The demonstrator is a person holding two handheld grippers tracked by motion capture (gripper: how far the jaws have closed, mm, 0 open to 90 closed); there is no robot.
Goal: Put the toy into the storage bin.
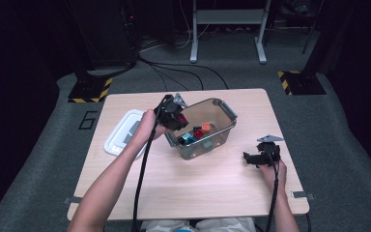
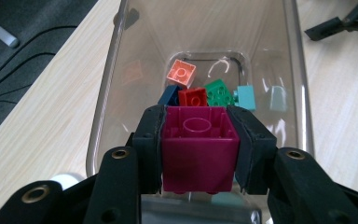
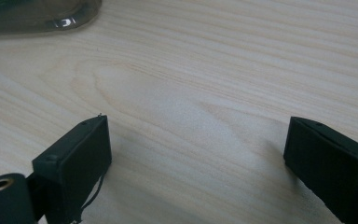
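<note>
Left gripper view: brick (image 2: 199, 156) over bin rim (image 2: 103, 100).

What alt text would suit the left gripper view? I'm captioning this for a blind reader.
The left gripper clamps a magenta toy brick between its black jaws, above the open end of a clear plastic bin. At the bin's far end lie smaller bricks: orange, red, navy, green and teal. Pale wooden table surrounds it.

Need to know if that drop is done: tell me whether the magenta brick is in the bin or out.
Out. The left claw grips the magenta brick above the bin.
</note>
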